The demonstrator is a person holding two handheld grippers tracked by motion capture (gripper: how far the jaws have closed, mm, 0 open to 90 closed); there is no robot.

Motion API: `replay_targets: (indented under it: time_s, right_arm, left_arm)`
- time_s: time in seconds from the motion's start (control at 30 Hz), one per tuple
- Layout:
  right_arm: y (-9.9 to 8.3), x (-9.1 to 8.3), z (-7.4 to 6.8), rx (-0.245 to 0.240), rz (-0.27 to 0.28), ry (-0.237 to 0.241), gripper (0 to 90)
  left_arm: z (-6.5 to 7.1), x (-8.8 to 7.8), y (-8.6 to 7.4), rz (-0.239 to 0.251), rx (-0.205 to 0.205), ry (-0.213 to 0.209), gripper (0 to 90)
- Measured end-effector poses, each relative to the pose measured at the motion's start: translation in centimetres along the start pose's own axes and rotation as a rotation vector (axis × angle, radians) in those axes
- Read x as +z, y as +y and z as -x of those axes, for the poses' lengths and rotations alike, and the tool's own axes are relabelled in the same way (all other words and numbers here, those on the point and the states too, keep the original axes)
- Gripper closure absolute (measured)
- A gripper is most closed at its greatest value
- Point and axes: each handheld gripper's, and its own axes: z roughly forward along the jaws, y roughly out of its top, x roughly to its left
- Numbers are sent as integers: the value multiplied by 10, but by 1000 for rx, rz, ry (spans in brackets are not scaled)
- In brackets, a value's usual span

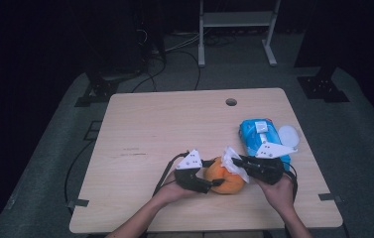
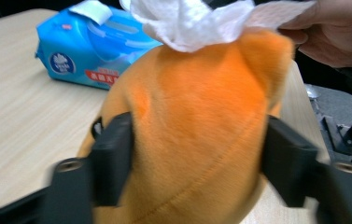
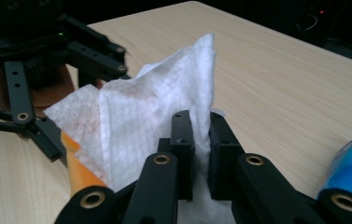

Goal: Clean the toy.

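An orange plush toy lies near the table's front edge. My left gripper is shut on it, its two black jaws pressing the plush's sides. My right gripper is shut on a white wet wipe, which rests on top of the plush. In the right gripper view the wipe stands up from between the jaws, with an orange edge of the plush below it and the left gripper beyond. The wipe drapes over the plush in the left gripper view.
A blue wet-wipe pack with its white lid flipped open lies on the wooden table just behind my right gripper; I see the pack in the left gripper view too. A cable hole sits near the far edge. Cables and a rack stand beyond.
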Motion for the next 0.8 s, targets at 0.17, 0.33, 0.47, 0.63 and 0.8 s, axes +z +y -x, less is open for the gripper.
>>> replay_targets:
  time_s: [0.17,0.33,0.47,0.63,0.8]
  right_arm:
    - [11,-8,-4,10,65,38,820]
    - [29,-2,-19,-48,99,54,820]
    - [42,8,-21,-52,135,69,820]
    - [51,29,-15,-27,130,77,820]
    - [44,54,-2,11,57,95,819]
  left_arm:
    - [-4,-10,9,18,-52,3,478]
    - [-9,-31,17,31,-53,43,494]
    - [-14,-46,23,24,-37,102,493]
    - [-23,-58,25,-13,-26,178,489]
    - [-26,-48,14,-86,-70,188,436]
